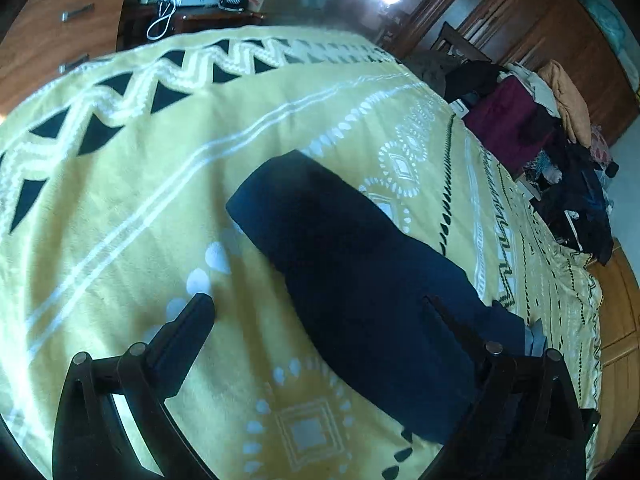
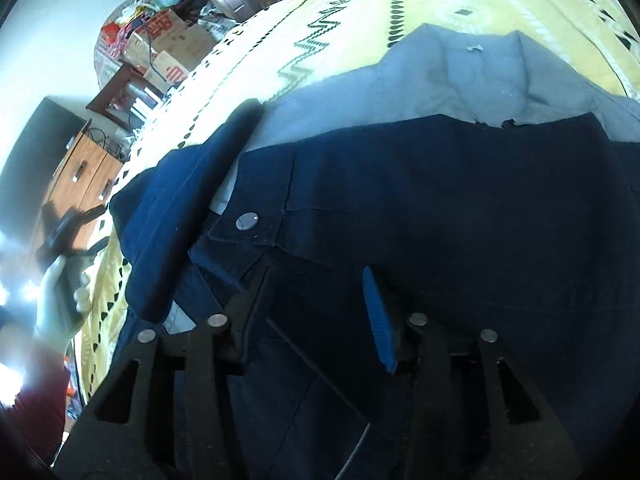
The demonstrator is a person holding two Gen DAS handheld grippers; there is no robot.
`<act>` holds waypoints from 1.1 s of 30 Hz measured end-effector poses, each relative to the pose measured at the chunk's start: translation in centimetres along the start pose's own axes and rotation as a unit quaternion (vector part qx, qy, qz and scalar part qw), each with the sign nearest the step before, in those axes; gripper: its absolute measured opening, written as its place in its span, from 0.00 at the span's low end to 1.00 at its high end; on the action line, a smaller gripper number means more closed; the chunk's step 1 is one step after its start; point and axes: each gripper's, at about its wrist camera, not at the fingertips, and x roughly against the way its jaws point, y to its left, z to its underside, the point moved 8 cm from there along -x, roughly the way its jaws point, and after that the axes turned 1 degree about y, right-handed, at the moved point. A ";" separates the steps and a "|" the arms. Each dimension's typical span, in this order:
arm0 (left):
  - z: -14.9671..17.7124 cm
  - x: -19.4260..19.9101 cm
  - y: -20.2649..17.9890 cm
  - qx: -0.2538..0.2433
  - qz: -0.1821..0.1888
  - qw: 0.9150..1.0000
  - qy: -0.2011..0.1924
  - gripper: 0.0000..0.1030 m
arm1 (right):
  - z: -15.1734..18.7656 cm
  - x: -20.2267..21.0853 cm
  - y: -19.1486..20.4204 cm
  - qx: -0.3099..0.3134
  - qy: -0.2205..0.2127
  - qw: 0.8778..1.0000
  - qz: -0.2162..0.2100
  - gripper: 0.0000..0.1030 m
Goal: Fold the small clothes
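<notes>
Left wrist view: left gripper [image 1: 316, 304], jaws spread wide, hangs above one dark navy garment [image 1: 352, 264] lying lengthwise on one yellow patterned bedspread [image 1: 140, 184]. One pile of clothes [image 1: 552, 140] sits beyond the bed's far edge. Right wrist view: right gripper [image 2: 312, 280], jaws apart, is at the garment's waistband; one metal button [image 2: 247, 221] and pale lining [image 2: 460, 80] show. One gloved hand [image 2: 60, 300] appears at left.

Bedspread [image 1: 132, 208] left of the dark trousers [image 1: 360, 280] lies open for passage; heaped clothing [image 1: 552, 140] blocks the bed's far right edge.
</notes>
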 end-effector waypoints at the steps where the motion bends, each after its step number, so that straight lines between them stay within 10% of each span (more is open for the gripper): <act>1: -0.1 -1.0 0.3 0.002 -0.009 1.000 0.004 0.97 | 0.0 0.1 0.0 0.005 -0.002 1.000 0.001 0.50; 4: -0.6 -2.6 0.3 -0.008 -0.026 1.000 -0.005 0.95 | 0.2 0.1 0.1 0.016 -0.011 1.000 0.007 0.51; 6: -1.3 -3.0 -0.5 -0.024 -0.029 0.999 -0.015 0.61 | 0.3 0.3 0.0 0.008 -0.015 1.000 0.004 0.50; 9: -2.1 -3.3 -0.7 -0.010 0.006 1.000 -0.021 0.36 | 0.3 0.8 -0.3 -0.013 -0.015 1.000 0.001 0.43; 16: -2.1 -0.2 -6.1 -0.075 0.045 0.994 -0.065 0.17 | 0.0 4.7 0.3 -0.039 -0.046 0.997 -0.056 0.32; 20: 1.2 5.0 -17.4 -0.167 0.138 0.972 -0.091 0.16 | -0.7 7.6 -1.5 -0.083 -0.069 0.990 -0.095 0.32; 25: 11.4 8.9 -33.0 -0.286 0.272 0.917 -0.058 0.16 | -0.7 11.2 -5.0 -0.134 -0.104 0.977 -0.127 0.32; 29: 21.8 6.2 -40.3 -0.355 0.330 0.874 0.026 0.34 | 0.7 10.9 -8.8 -0.212 -0.089 0.953 -0.199 0.63; 30: 24.3 4.1 -40.9 -0.361 0.328 0.870 0.065 0.47 | 1.4 10.3 -10.3 -0.244 -0.085 0.944 -0.207 0.63; 33: 29.1 -2.4 -39.4 -0.336 0.278 0.883 0.171 0.41 | 3.4 8.4 -12.7 -0.283 -0.064 0.937 -0.197 0.47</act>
